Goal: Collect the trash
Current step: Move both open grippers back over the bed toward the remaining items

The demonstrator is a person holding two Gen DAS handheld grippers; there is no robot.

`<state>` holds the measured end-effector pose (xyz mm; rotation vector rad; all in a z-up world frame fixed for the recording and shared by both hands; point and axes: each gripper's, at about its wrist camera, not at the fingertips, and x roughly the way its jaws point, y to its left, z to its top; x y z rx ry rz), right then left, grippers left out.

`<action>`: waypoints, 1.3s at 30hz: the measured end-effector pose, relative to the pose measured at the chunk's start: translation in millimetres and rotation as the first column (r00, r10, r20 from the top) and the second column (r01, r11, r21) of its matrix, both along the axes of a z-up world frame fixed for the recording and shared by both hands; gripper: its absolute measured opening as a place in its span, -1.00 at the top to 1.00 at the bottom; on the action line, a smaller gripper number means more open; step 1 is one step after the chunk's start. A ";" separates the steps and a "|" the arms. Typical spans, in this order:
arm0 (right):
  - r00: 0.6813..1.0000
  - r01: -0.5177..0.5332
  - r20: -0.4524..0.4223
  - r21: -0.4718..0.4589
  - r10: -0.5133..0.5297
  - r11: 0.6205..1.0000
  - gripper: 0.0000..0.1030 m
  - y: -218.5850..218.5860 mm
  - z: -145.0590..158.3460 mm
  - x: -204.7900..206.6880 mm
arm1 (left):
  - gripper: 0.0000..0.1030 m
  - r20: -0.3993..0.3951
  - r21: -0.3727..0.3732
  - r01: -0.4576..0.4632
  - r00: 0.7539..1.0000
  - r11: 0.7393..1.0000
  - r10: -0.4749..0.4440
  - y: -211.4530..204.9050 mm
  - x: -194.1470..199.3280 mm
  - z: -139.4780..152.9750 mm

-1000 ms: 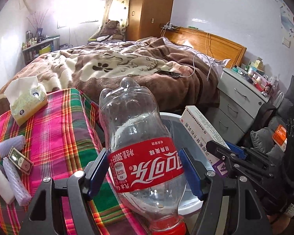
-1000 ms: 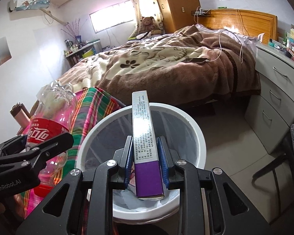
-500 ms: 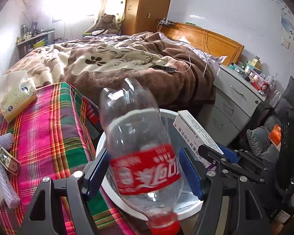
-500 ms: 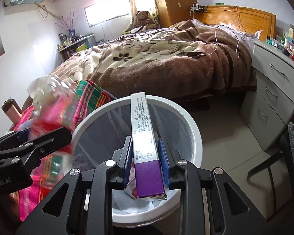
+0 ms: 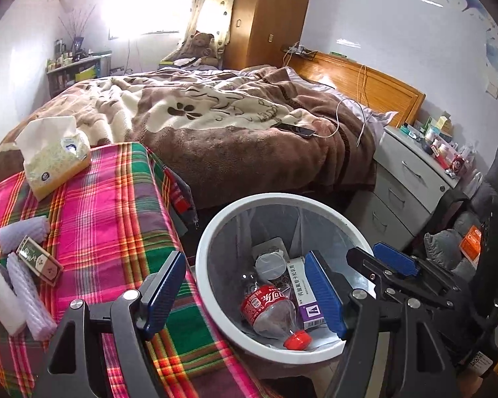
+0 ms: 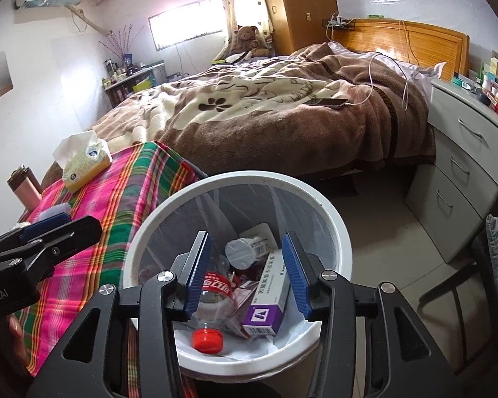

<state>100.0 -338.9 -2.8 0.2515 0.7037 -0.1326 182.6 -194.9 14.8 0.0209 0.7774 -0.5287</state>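
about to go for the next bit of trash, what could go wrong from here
1. The right gripper hangs low over the trash bin, its jaws opening with nothing between them; pulling away carelessly could snag the thin liner.
2. The foam sleeves and small green box lie crowded on the plaid cloth; the left gripper, open, might catch the cloth.

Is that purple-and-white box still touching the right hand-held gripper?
Apart. In the right wrist view the box lies down in the bin, well below the opening pads of the right hand-held gripper.
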 end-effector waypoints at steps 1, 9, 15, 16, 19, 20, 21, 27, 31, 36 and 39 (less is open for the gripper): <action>1.000 -0.002 0.002 -0.002 0.002 1.000 0.10 1.7 0.8 0.0 | -0.43 -0.001 -0.002 -0.007 1.000 1.000 0.007 4.2 -0.4 1.0; 0.998 -0.039 0.042 0.000 0.039 0.999 0.09 19.7 9.1 -1.2 | -0.43 0.022 -0.003 -0.074 0.997 0.997 0.074 40.4 -9.0 8.5; 0.994 -0.076 0.072 0.000 0.076 0.997 0.09 37.4 13.7 -1.7 | -0.43 0.031 -0.007 -0.129 0.991 0.992 0.129 70.2 -12.6 10.6; 0.993 -0.087 0.074 -0.002 0.087 0.996 0.09 41.9 14.5 -0.7 | -0.43 0.033 -0.007 -0.141 0.989 0.990 0.142 76.1 -13.3 11.1; 0.991 -0.110 0.081 -0.006 0.110 0.994 0.09 52.2 15.4 1.5 | -0.43 0.050 0.004 -0.167 0.985 0.986 0.167 87.7 -16.0 13.9; 0.990 -0.117 0.082 -0.007 0.117 0.993 0.08 55.0 15.7 1.3 | -0.43 0.052 0.003 -0.174 0.983 0.985 0.174 92.4 -17.2 14.4; 0.989 -0.125 0.083 -0.009 0.125 0.992 0.08 58.5 16.1 2.2 | -0.43 0.052 0.003 -0.182 0.982 0.983 0.182 98.1 -18.1 14.7; 0.980 -0.173 0.095 -0.023 0.174 0.985 -0.04 78.6 18.7 6.7 | -0.43 0.054 -0.003 -0.229 0.972 0.973 0.229 125.9 -21.4 13.5; 0.973 -0.206 0.097 -0.022 0.207 0.978 -0.05 92.2 18.2 12.0 | -0.43 0.068 0.005 -0.282 0.957 0.959 0.281 147.3 -22.7 12.2; 0.964 -0.248 0.090 -0.032 0.249 0.968 -0.06 110.0 17.2 19.9 | -0.43 0.049 -0.008 -0.341 0.939 0.940 0.341 176.7 -18.4 8.6; 0.958 -0.272 0.086 -0.037 0.274 0.962 -0.07 120.5 16.4 25.3 | -0.43 0.043 -0.005 -0.375 0.926 0.927 0.375 193.8 -16.0 5.6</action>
